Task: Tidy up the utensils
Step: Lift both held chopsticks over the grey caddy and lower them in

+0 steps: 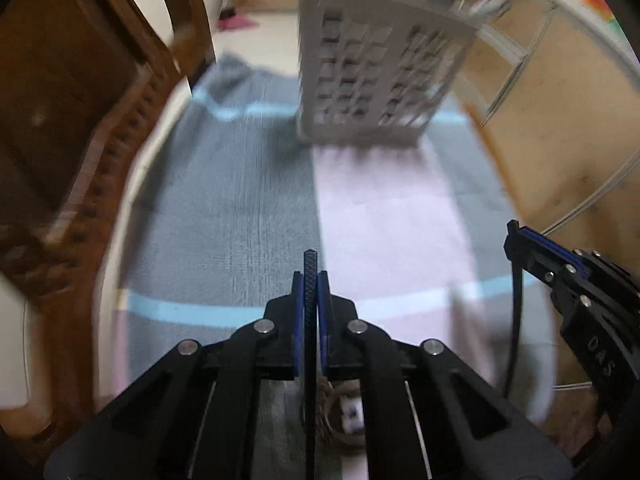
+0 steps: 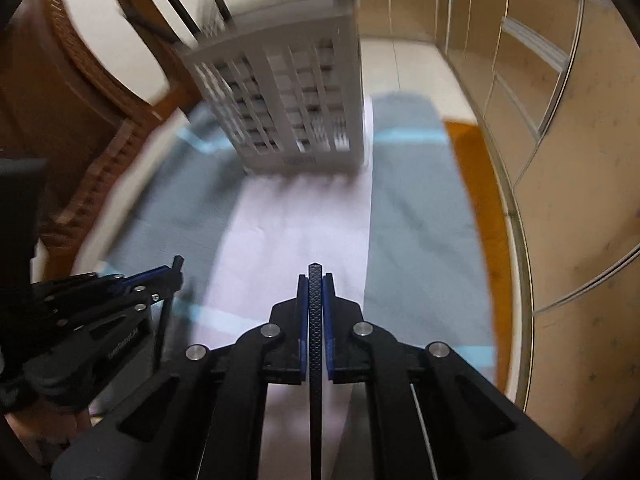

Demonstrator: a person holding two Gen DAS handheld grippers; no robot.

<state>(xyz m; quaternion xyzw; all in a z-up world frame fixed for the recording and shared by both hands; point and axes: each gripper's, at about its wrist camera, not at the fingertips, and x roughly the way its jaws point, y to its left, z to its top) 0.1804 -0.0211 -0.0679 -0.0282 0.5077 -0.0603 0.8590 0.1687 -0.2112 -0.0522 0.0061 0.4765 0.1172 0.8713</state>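
Observation:
A grey slotted utensil holder [image 1: 372,68] stands upright at the far end of a striped cloth; it also shows in the right wrist view [image 2: 288,104], with dark handles sticking out of its top. My left gripper [image 1: 311,280] is shut on a thin black textured utensil handle [image 1: 310,320] held upright above the cloth. My right gripper [image 2: 315,284] is shut on a like black textured handle [image 2: 315,340]. Each gripper shows at the edge of the other's view: the right one [image 1: 516,236] and the left one [image 2: 176,268]. Both are well short of the holder.
A grey, pink and light-blue striped cloth [image 1: 380,216] covers the table. A dark wooden chair [image 1: 80,120] stands at the left. Tan cabinet panels [image 2: 560,160] run along the right. A small round object [image 1: 348,416] lies under my left gripper.

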